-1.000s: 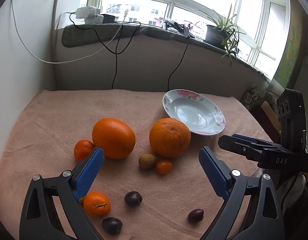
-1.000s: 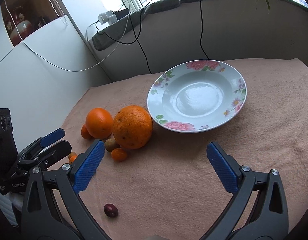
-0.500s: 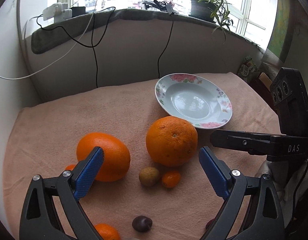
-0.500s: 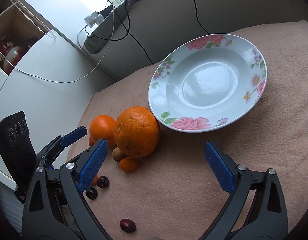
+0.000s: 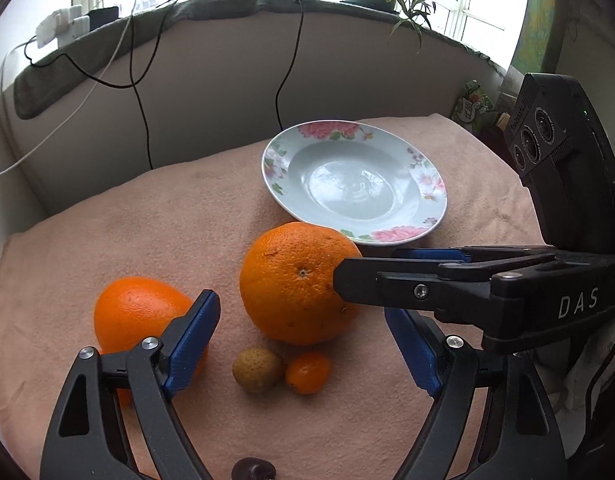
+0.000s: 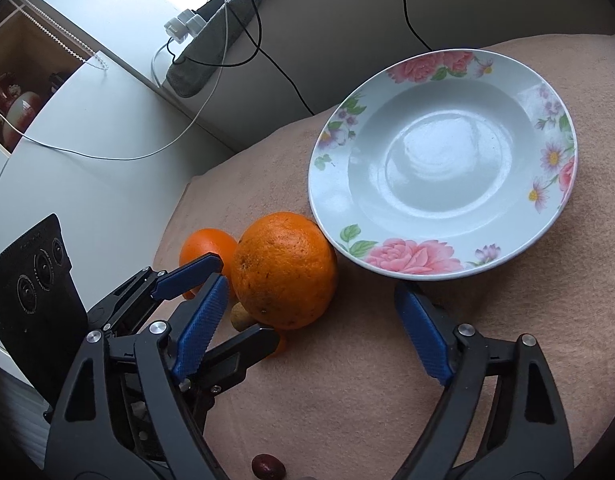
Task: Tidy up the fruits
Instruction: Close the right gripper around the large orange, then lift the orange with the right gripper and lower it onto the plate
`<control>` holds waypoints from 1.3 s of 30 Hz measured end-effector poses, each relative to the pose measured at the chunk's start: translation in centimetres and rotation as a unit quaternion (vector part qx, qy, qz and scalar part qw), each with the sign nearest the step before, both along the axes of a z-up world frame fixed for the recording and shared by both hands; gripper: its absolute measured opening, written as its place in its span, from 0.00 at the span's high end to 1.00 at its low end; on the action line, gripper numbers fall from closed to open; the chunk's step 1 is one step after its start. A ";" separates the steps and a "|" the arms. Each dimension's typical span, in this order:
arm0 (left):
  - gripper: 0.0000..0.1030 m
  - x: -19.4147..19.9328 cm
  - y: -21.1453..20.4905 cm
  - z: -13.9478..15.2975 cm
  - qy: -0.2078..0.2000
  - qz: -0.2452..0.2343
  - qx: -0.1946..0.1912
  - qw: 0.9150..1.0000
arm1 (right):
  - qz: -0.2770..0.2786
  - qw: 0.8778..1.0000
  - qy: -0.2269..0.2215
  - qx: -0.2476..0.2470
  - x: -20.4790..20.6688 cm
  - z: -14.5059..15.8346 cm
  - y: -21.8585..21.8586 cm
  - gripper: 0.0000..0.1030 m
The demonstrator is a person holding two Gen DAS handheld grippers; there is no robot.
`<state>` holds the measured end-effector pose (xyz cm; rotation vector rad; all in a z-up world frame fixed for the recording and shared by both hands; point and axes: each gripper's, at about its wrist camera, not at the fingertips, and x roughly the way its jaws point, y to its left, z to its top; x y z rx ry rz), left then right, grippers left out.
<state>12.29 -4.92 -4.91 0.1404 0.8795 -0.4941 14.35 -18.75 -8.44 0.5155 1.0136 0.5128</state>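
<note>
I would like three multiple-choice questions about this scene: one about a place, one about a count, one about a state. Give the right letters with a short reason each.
1. Where is the bigger orange?
A. in the plate
B. on the cloth, beside the plate's near rim
C. on the windowsill

2. How many large oranges does the left wrist view show?
A. two
B. four
C. none

3. What is the state of the flowered plate?
A. empty
B. full of fruit
C. upside down

Answers:
1. B: it sits on the pink cloth just in front of the rim.
2. A: the bigger orange and the second orange to its left; the other fruits are much smaller.
3. A: its pale bowl faces up and holds nothing.
</note>
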 end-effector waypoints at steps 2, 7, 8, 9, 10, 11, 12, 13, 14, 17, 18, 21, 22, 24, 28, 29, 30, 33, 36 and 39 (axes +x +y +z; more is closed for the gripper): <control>0.19 0.2 -0.2 -0.1 0.000 -0.003 0.007 1.000 | 0.006 1.000 0.001 0.001 0.1 -0.1 0.4 0.18; 0.20 0.9 -0.7 -0.7 0.010 -0.007 0.010 1.000 | 0.016 1.000 0.002 -0.002 0.4 -0.2 1.4 0.21; 0.21 1.0 -0.7 -0.9 0.012 -0.007 0.011 1.000 | 0.018 1.000 0.003 -0.002 0.5 -0.2 1.5 0.23; 0.21 1.0 -0.7 -1.0 0.014 -0.008 0.012 1.000 | 0.020 1.000 0.004 -0.004 0.5 -0.2 1.6 0.25; 0.21 1.1 -0.8 -1.1 0.015 -0.009 0.013 1.000 | 0.021 1.000 0.004 -0.006 0.5 -0.3 1.6 0.26; 0.21 1.2 -0.9 -1.2 0.017 -0.011 0.012 1.000 | 0.022 1.000 0.004 -0.009 0.5 -0.4 1.6 0.26; 0.23 1.3 -1.0 -1.4 0.019 -0.011 0.013 1.000 | 0.022 1.000 0.005 -0.012 0.5 -0.5 1.7 0.27; 0.28 1.4 -1.1 -1.6 0.020 -0.009 0.017 1.000 | 0.022 1.000 0.005 -0.006 0.6 -0.6 1.7 0.29; 0.27 1.5 -1.1 -1.7 0.020 -0.007 0.020 1.000 | 0.024 1.000 0.006 -0.002 0.6 -0.7 1.7 0.30; 0.28 1.6 -1.0 -1.7 0.021 -0.007 0.018 1.000 | 0.033 0.999 0.001 0.005 0.6 -0.7 1.9 0.36; 0.28 1.6 -1.0 -1.7 0.022 -0.007 0.018 1.000 | 0.034 0.999 -0.001 -0.001 0.6 -0.5 2.1 0.38; 0.28 1.7 -0.9 -1.8 0.024 -0.005 0.015 1.000 | 0.035 0.999 -0.008 -0.010 0.4 -0.3 2.3 0.39; 0.29 1.6 -0.9 -1.7 0.025 -0.005 0.013 1.000 | 0.035 0.999 -0.010 -0.012 0.3 -0.2 2.3 0.39; 0.29 1.5 -0.8 -1.7 0.024 -0.002 0.011 1.000 | 0.037 0.999 -0.015 -0.017 0.1 0.0 2.5 0.39; 0.29 1.2 -0.7 -1.4 0.022 0.003 0.008 1.000 | 0.038 0.999 -0.019 -0.012 -0.2 0.4 2.5 0.39; 0.29 1.0 -0.7 -1.3 0.020 0.005 0.007 1.000 | 0.038 0.999 -0.021 -0.012 -0.3 0.5 2.6 0.40; 0.29 0.9 -0.7 -1.2 0.018 0.007 0.006 1.000 | 0.038 0.999 -0.023 -0.012 -0.4 0.6 2.6 0.40; 0.29 0.4 -0.8 -0.5 0.009 0.011 0.004 1.000 | 0.037 0.999 -0.034 -0.010 -0.8 1.4 2.4 0.40; 0.29 0.0 -1.2 0.4 -0.001 0.011 0.002 1.000 | 0.035 0.998 -0.046 -0.012 -1.3 2.3 1.8 0.40; 0.30 -0.3 -1.8 1.2 -0.012 0.008 -0.002 1.000 | 0.028 0.998 -0.056 -0.012 -1.6 3.1 0.9 0.40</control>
